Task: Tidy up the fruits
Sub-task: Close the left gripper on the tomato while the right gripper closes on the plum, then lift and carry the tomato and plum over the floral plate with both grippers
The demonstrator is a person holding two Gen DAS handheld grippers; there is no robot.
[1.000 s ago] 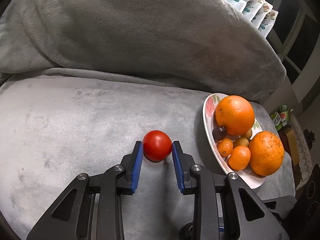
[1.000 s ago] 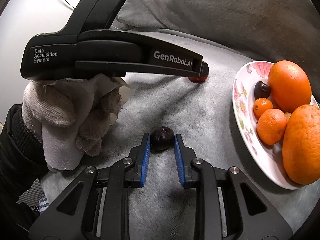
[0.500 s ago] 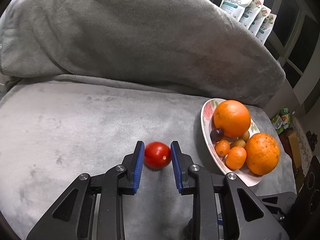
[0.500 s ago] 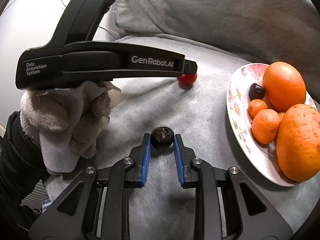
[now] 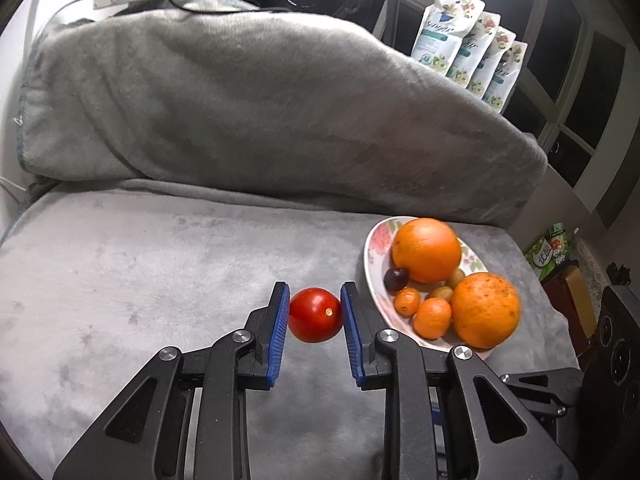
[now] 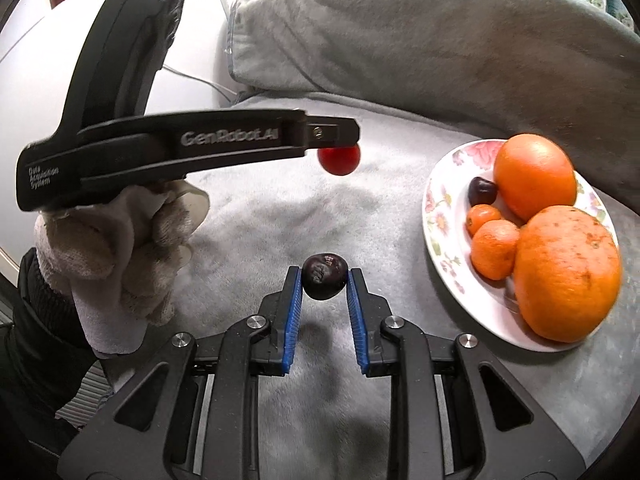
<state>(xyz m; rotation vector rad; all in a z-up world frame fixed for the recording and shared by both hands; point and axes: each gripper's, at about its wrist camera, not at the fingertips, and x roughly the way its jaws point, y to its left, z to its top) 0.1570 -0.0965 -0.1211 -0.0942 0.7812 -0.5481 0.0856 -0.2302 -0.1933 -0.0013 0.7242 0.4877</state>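
Fruits are what we are carrying: our left gripper (image 5: 315, 312) is pinching the red tomato (image 5: 315, 314), our right gripper (image 6: 324, 280) the dark plum (image 6: 324, 276), both above the blanket (image 5: 140, 272) beside the plate (image 6: 436, 216). Round skins risk slipping and rolling away.

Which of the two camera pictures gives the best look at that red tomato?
The left wrist view. There the tomato sits close and whole, clamped between the left gripper's blue pads, its stem scar visible. In the right wrist view the tomato is farther off, smaller, and its top is hidden behind that gripper's black finger.
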